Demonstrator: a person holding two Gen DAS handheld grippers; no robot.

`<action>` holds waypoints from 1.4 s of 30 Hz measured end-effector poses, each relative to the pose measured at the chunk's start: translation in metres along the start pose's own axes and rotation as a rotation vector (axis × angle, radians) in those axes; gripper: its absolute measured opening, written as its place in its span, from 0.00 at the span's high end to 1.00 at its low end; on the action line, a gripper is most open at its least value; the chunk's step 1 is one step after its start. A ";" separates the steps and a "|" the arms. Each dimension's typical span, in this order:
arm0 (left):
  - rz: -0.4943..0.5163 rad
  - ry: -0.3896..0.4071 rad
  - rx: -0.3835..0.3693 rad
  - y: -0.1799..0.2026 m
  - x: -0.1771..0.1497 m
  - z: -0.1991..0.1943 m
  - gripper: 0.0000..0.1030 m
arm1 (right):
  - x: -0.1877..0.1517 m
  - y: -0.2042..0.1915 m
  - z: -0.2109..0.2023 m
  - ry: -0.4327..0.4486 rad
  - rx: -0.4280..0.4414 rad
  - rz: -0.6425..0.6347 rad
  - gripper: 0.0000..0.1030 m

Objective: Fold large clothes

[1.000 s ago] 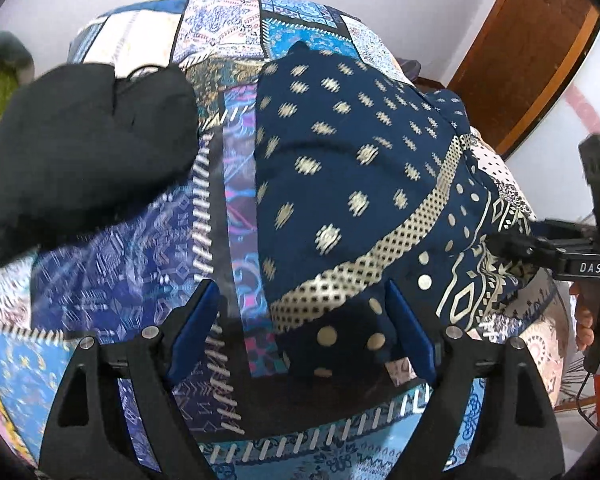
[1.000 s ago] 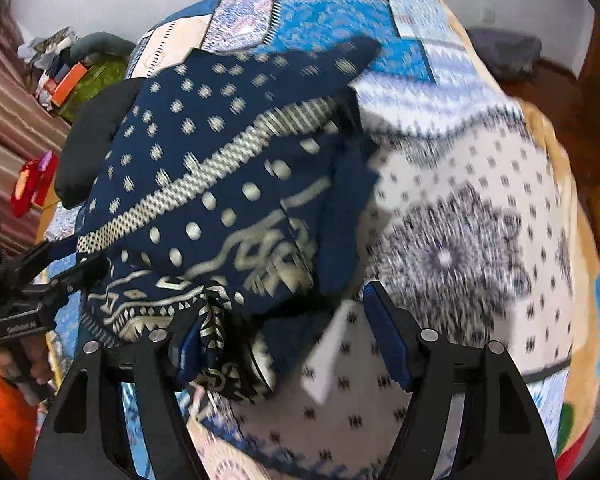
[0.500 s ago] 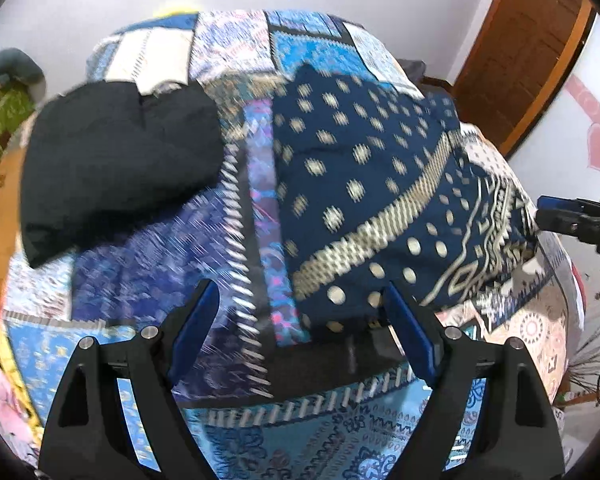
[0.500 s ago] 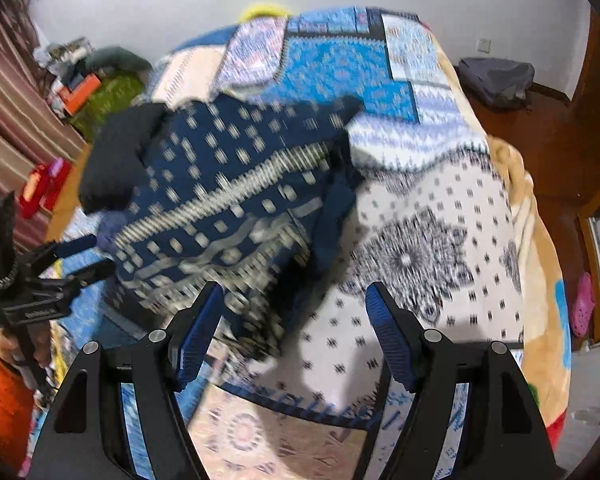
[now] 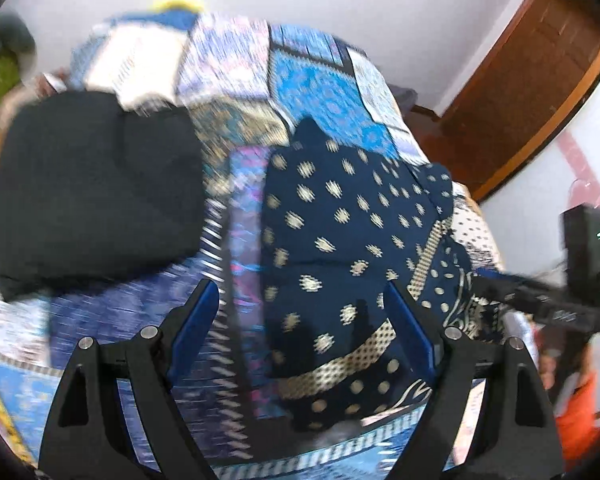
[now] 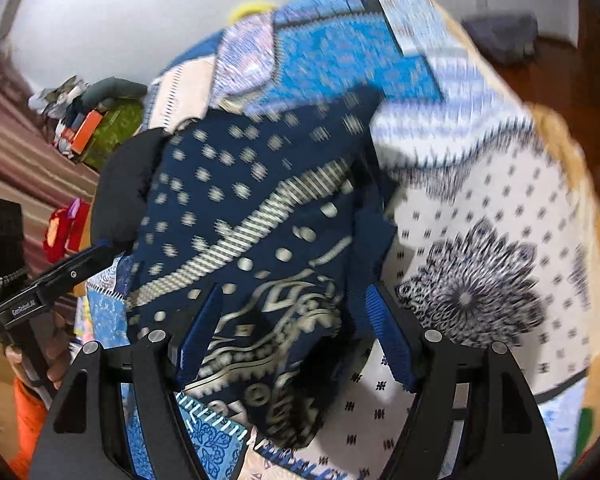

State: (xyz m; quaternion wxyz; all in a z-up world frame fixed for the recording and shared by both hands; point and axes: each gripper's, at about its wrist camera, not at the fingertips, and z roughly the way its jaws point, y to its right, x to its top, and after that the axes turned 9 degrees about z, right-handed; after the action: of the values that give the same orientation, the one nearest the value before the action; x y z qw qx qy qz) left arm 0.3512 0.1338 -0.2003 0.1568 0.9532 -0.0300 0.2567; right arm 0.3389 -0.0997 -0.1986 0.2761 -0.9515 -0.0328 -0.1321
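A navy garment with gold dots and bands (image 5: 340,240) lies folded on the patchwork bedspread (image 5: 324,80); it also shows in the right wrist view (image 6: 236,216). My left gripper (image 5: 302,316) is open, close above the garment's near left edge. My right gripper (image 6: 294,328) is open, over the garment's patterned hem at its right side. Neither holds cloth. The right gripper shows at the right of the left wrist view (image 5: 540,304), and the left gripper at the left of the right wrist view (image 6: 52,280).
A folded black garment (image 5: 96,196) lies on the bed left of the navy one. A wooden door (image 5: 532,92) stands at the right. A grey bag (image 6: 504,36) lies on the floor beyond the bed. Clutter (image 6: 88,120) sits by the far left wall.
Both grippers pulled back from the garment half a second ago and have now moved in close again. The garment lies as before. Both stay open.
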 end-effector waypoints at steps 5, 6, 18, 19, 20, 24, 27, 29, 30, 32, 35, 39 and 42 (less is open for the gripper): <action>-0.097 -0.101 -0.165 -0.017 0.005 0.044 0.18 | 0.009 0.026 0.021 -0.093 0.054 0.087 0.32; -0.113 -0.120 -0.178 -0.021 0.006 0.054 0.18 | 0.011 0.031 0.025 -0.124 0.079 0.117 0.32; -0.239 -0.157 -0.364 -0.033 0.014 0.099 0.11 | 0.026 0.015 0.055 -0.189 0.081 0.104 0.28; -0.237 -0.152 -0.360 -0.032 0.013 0.098 0.16 | 0.025 0.015 0.056 -0.191 0.085 0.106 0.29; -0.238 -0.149 -0.366 -0.032 0.012 0.096 0.28 | 0.025 0.016 0.057 -0.190 0.085 0.109 0.30; -0.222 -0.122 -0.364 -0.028 0.006 0.076 0.44 | 0.019 0.017 0.043 -0.158 0.102 0.081 0.58; -0.199 -0.116 -0.330 -0.020 -0.001 0.058 0.51 | 0.015 0.015 0.030 -0.175 0.169 0.079 0.71; -0.183 -0.102 -0.312 -0.014 -0.005 0.040 0.56 | 0.006 0.002 0.018 -0.160 0.178 0.033 0.73; -0.162 -0.090 -0.296 -0.008 -0.005 0.026 0.57 | 0.003 -0.006 0.014 -0.149 0.171 0.009 0.74; -0.122 -0.055 -0.262 0.001 -0.003 0.001 0.60 | -0.002 -0.024 0.003 -0.128 0.173 -0.032 0.77; -0.069 0.009 -0.226 0.010 0.003 -0.039 0.62 | -0.001 -0.051 -0.017 -0.083 0.218 -0.072 0.78; -0.029 0.126 -0.188 0.008 0.017 -0.101 0.63 | 0.011 -0.093 -0.045 -0.006 0.250 -0.140 0.78; -0.030 0.213 -0.165 -0.009 0.035 -0.140 0.64 | 0.026 -0.131 -0.053 0.056 0.276 -0.192 0.78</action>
State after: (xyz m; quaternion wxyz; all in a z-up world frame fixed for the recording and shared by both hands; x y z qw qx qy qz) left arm 0.3149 0.1869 -0.0705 0.2406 0.9047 -0.0196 0.3510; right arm 0.3336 -0.0175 -0.0803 0.3910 -0.8929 -0.1336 -0.1787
